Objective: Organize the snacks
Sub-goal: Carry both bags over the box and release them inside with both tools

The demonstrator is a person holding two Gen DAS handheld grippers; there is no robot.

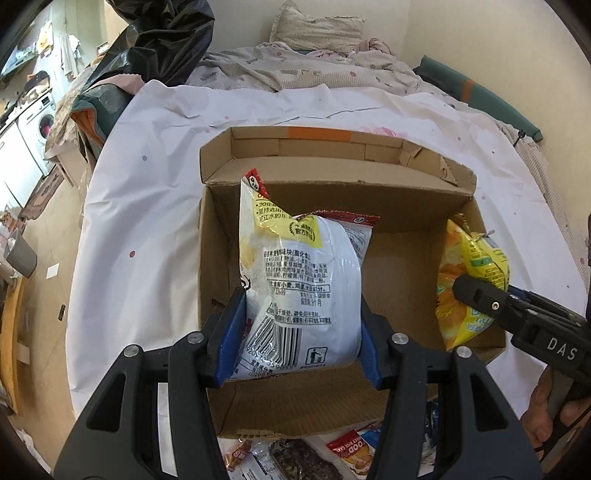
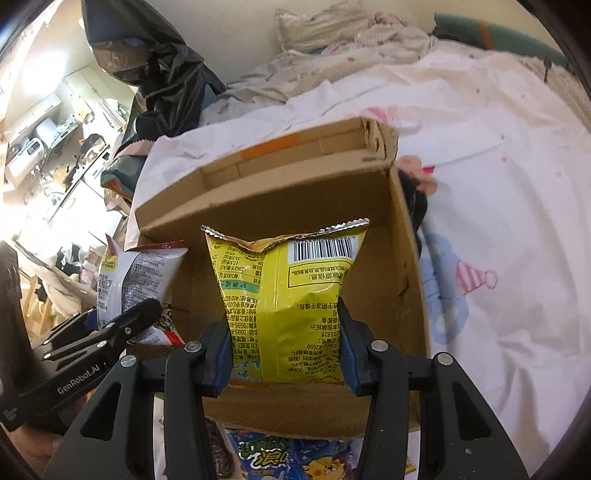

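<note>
An open cardboard box (image 1: 402, 258) sits on the white bedsheet; it also shows in the right wrist view (image 2: 406, 258). My left gripper (image 1: 299, 343) is shut on a white and yellow snack bag (image 1: 303, 266), held over the box's left half. My right gripper (image 2: 284, 354) is shut on a yellow snack bag (image 2: 288, 288), held over the box's right half. The left wrist view shows the yellow bag (image 1: 469, 273) and the right gripper (image 1: 480, 295) at the right. The right wrist view shows the white bag (image 2: 133, 280) and the left gripper (image 2: 122, 325) at the left.
Several loose snack packets (image 1: 351, 454) lie on the sheet in front of the box, also visible in the right wrist view (image 2: 295, 458). A rumpled quilt and pillow (image 1: 317, 33) lie at the bed's far end. Black bags (image 1: 166, 40) stand at the far left.
</note>
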